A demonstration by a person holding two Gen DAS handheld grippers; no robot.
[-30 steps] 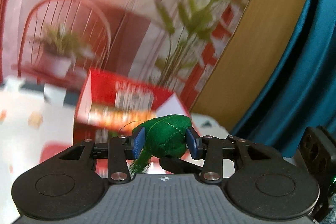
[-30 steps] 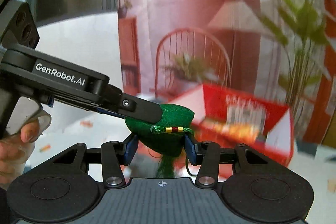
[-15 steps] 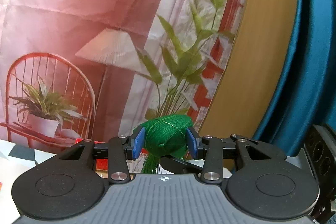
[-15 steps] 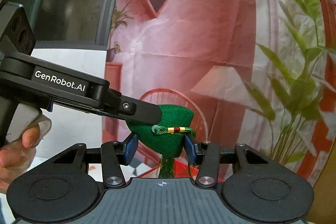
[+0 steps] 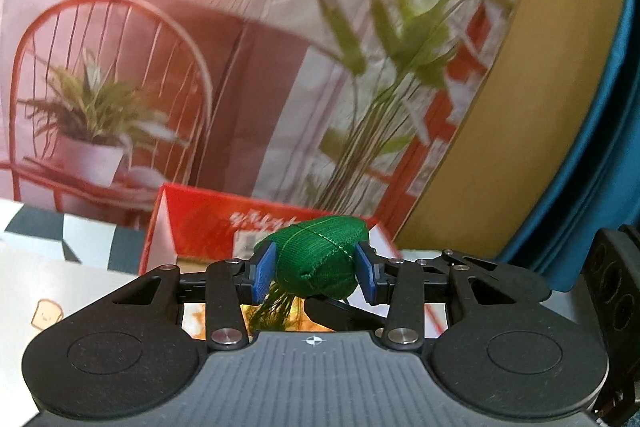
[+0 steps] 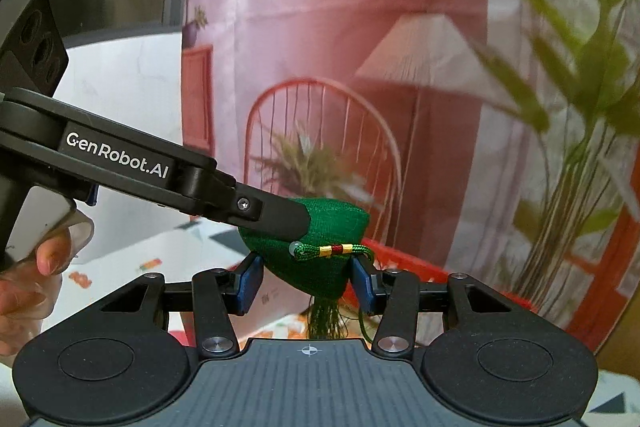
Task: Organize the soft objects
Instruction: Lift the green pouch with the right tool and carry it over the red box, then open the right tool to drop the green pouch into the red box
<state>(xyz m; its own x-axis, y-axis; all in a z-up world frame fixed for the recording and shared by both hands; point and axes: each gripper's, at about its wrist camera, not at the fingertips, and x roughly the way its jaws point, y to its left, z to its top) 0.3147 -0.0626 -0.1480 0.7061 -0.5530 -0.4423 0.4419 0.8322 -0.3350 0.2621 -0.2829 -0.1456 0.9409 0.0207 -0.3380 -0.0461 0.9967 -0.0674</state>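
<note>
A green fabric pouch (image 5: 318,259) is gripped by both tools at once, held in the air above the bench (image 5: 60,291). In the left wrist view, the jaws of the left gripper (image 5: 316,273) are closed on the pouch, with a blue pad (image 5: 265,269) pressed against each flank; a stitched seam is seen across its top and a green tassel (image 5: 272,311) hangs from its underside. A black finger of the other tool is seen below the pouch, just beside it.

In the right wrist view, the jaws of the right gripper (image 6: 308,281) are likewise closed on the narrow lower part of the same pouch (image 6: 320,259). A green cord (image 6: 332,249) with yellow and red wraps and a pale bead is laid across its front. The left tool's arm reaches in from the left, and "GenRobot.AI" is printed on it in white. Its black fingertip (image 6: 286,221) is pressed against the pouch's upper left side. A hand (image 6: 28,275) is seen around that tool's grip.

Behind and below the pouch a red box (image 5: 208,223) is seen on the bench, bearing white writing and a label too blurred to be read. A printed backdrop (image 5: 160,27) with a red chair, potted plant and lamp fills the background, and a teal curtain (image 5: 592,147) is seen at the right.
</note>
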